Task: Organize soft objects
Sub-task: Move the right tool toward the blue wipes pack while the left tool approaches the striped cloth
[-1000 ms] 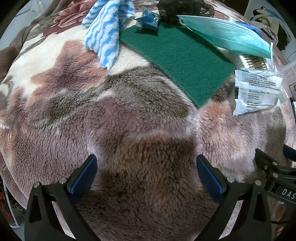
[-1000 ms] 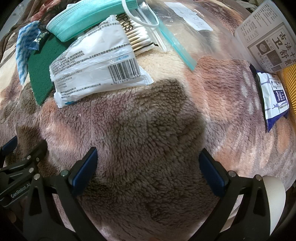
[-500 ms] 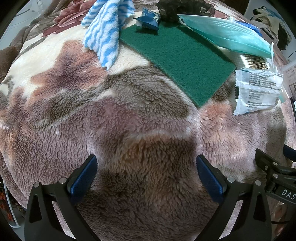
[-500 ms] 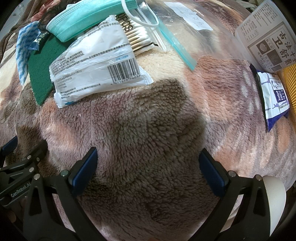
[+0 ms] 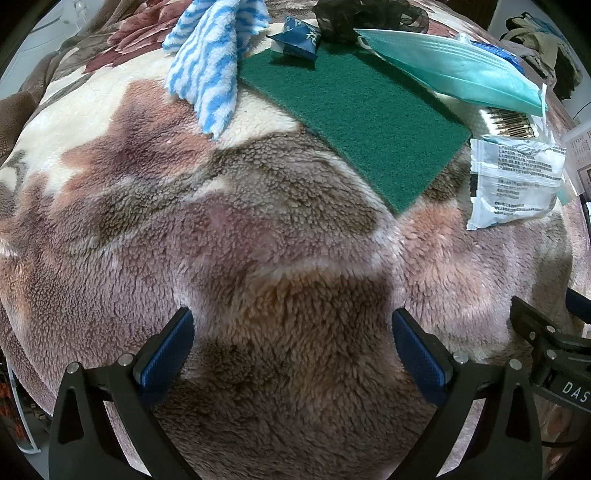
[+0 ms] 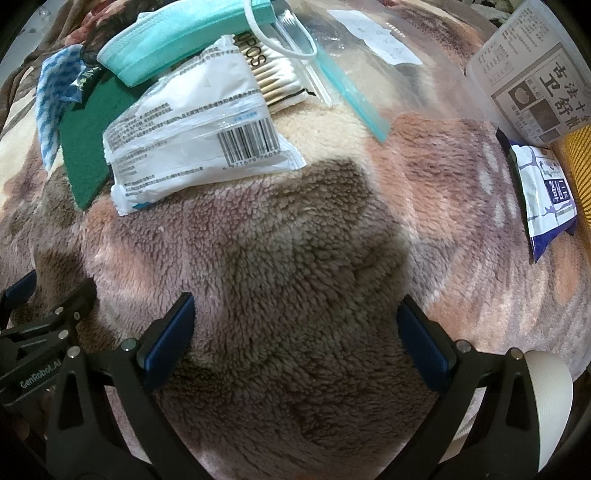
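Both tools low over the fleece blanket (image 5: 280, 229), side by side, fingers pointing toward the pile at the far edge. Left gripper (image 5: 293, 332): jaws spread wide, nothing between them but pile. Right gripper (image 6: 295, 321): same, blue pads far apart, empty. Each tool's body shows at the edge of the other's view; lettering "DAS" on the one seen from the left camera, "GenRobot.AI" on the one seen from the right.

Soft things, all well ahead of the fingers:
- Blue-and-white striped cloth (image 5: 210, 70), crumpled, its edge touching the green scouring pad (image 5: 354, 107).
- Small dark-blue packet (image 5: 299, 37) resting on the pad's far end; print too small to read.
- Black mesh bundle (image 5: 354, 18) behind it.
- Teal face mask (image 5: 454, 70) overlapping the pad's far corner.
- White plastic sachet (image 6: 195, 136) with barcode, fine print illegible, lying over the pad's edge.
- Cotton swabs pack (image 6: 277, 77) under the mask, letters "OPOS" visible.
- Clear zip bag (image 6: 354, 74), teal seal strip.

Far right: translucent box (image 6: 535, 81) with Chinese characters on its label; blue-and-white pouch (image 6: 546, 199) beside it.
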Action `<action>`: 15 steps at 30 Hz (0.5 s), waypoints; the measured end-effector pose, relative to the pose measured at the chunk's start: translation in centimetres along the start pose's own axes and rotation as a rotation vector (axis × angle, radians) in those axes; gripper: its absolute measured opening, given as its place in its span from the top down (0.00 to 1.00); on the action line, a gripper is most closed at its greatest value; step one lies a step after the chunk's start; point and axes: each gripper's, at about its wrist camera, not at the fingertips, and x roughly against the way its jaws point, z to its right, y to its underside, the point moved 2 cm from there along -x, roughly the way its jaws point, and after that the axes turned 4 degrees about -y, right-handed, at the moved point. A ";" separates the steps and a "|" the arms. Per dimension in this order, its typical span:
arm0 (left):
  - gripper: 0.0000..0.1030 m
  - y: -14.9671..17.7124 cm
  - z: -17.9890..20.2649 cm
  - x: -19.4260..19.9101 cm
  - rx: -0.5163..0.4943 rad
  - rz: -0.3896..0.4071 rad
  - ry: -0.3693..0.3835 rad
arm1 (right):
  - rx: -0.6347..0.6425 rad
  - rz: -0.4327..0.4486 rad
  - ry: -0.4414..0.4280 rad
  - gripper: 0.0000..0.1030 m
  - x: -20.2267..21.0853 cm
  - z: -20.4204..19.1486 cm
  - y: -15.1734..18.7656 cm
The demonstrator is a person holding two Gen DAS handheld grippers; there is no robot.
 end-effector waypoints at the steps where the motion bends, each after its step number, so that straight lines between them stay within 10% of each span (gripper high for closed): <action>1: 0.00 0.0 0.0 0.0 0.000 0.000 0.000 | 0.004 0.007 -0.001 0.00 0.2 -0.1 0.1; 15: 0.00 0.1 -0.2 -0.2 0.002 -0.002 0.007 | -0.048 0.039 0.013 0.00 3.6 2.5 -1.0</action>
